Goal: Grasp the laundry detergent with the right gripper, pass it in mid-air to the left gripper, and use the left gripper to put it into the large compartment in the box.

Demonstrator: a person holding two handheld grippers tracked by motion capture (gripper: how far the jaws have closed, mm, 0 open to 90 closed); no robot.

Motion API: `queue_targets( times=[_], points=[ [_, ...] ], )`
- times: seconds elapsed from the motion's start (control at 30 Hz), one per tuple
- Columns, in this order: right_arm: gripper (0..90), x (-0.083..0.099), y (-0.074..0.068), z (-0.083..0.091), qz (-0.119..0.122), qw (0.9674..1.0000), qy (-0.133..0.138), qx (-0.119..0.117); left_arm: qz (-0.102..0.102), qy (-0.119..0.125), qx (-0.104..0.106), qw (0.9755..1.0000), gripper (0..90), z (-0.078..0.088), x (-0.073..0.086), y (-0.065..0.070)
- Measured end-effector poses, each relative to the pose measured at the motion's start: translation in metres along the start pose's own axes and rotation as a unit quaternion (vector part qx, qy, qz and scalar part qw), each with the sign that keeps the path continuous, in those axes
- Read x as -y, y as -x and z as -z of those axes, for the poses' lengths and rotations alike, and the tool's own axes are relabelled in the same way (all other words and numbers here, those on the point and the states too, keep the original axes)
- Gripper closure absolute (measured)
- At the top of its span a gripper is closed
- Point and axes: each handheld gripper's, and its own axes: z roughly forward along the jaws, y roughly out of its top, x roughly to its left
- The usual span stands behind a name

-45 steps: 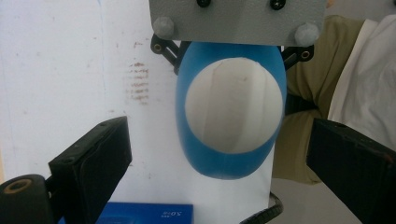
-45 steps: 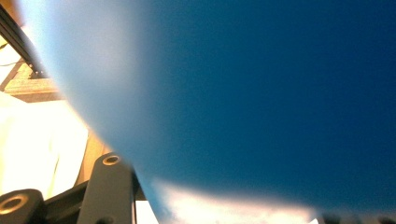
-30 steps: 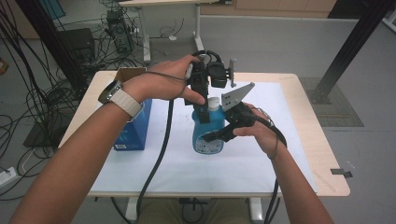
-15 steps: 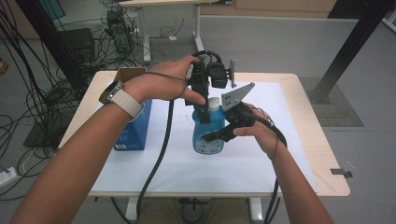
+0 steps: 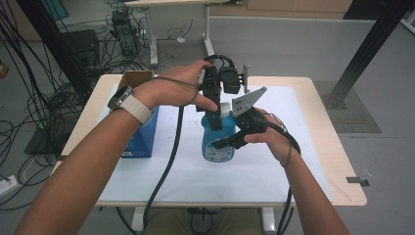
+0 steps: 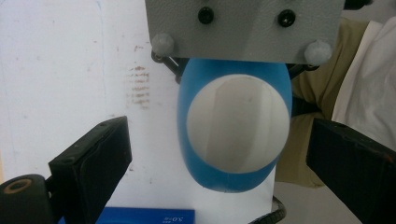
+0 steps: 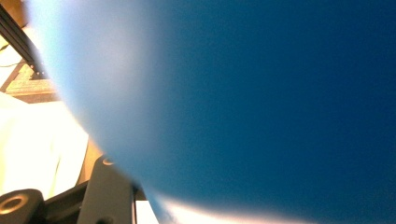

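1. the right gripper is clamped sideways on the body of the blue bottle, its jaws pressed against the bottle's sides; in the right gripper view the bottle's blue wall sits right against the lens, blurred.
2. the grey three-cornered plate on top of the right gripper tilts up beside the bottle's neck.
3. the left gripper points straight down over the bottle's top; in the left gripper view its jaws stand wide apart, one on each side of the white cap, touching neither the cap nor the blue shoulder below it.
4. the left hand wraps the gripper body from above, a watch on its wrist; the right hand holds its gripper from the side.
5. the bottle stands upright on the white mat, near the middle of the table.
6. a dark blue box stands on the mat to the bottle's left, well apart from it, partly under the left forearm.
7. a black cable trails from the left gripper over the table's near edge.
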Motion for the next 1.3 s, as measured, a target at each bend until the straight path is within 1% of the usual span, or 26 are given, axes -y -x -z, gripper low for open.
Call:
queue_targets(
  times=[0.2,0.23,0.27,0.43,0.57,0.63,0.7,0.73,0.77,0.83,1.0,1.03,1.17,1.3],
  points=[
    [43.9,-0.001,-0.001,0.000,0.000,1.0000,0.000,-0.001,-0.003,-0.002,-0.001,1.0000,7.1,-0.003,-0.001,0.000],
    [44.0,-0.001,-0.001,0.000,-0.003,1.0000,-0.001,-0.002,-0.004,-0.002,-0.001,1.0000,7.2,-0.004,-0.002,0.000],
    [44.0,-0.001,-0.001,0.000,0.000,1.0000,-0.002,-0.001,-0.003,-0.002,0.000,1.0000,7.2,-0.005,-0.002,0.000],
    [43.9,-0.002,-0.001,0.000,0.002,1.0000,0.000,-0.001,-0.005,-0.003,0.001,1.0000,7.4,-0.009,-0.002,0.000],
    [43.9,-0.003,-0.001,0.000,0.000,1.0000,0.000,0.000,-0.005,-0.001,0.001,1.0000,7.5,-0.010,-0.002,0.000],
    [44.0,-0.003,-0.001,0.001,0.004,1.0000,0.000,0.002,-0.007,0.001,0.000,1.0000,7.7,-0.011,-0.003,0.000],
    [43.9,-0.004,-0.002,0.001,0.000,1.0000,0.002,-0.002,-0.009,0.003,-0.001,1.0000,8.1,-0.012,-0.003,0.000],
    [44.0,-0.004,-0.002,0.001,0.004,1.0000,0.002,0.003,-0.008,0.005,-0.001,1.0000,8.2,-0.012,-0.003,0.000],
    [43.9,-0.005,-0.003,0.002,0.000,1.0000,0.004,-0.002,-0.008,0.006,0.000,0.9999,8.2,-0.013,-0.003,0.000],
    [43.9,-0.005,-0.003,0.003,-0.002,1.0000,0.006,-0.003,-0.010,0.005,0.001,0.9999,8.5,-0.015,-0.003,0.000],
    [44.0,-0.006,-0.004,0.005,0.000,1.0000,0.007,0.001,-0.009,0.004,0.007,0.9999,9.1,-0.018,-0.002,-0.001],
    [43.9,-0.007,-0.005,0.005,-0.006,0.9999,0.009,-0.007,-0.008,0.004,0.008,0.9999,9.4,-0.019,-0.002,-0.001],
    [43.9,-0.007,-0.004,0.004,0.001,0.9999,0.010,-0.004,-0.011,0.005,0.011,0.9999,12.0,-0.021,-0.002,-0.001],
    [43.9,-0.007,-0.005,0.004,-0.002,1.0000,0.009,-0.005,-0.014,0.003,0.013,0.9998,13.0,-0.023,-0.002,-0.001]
  ],
)
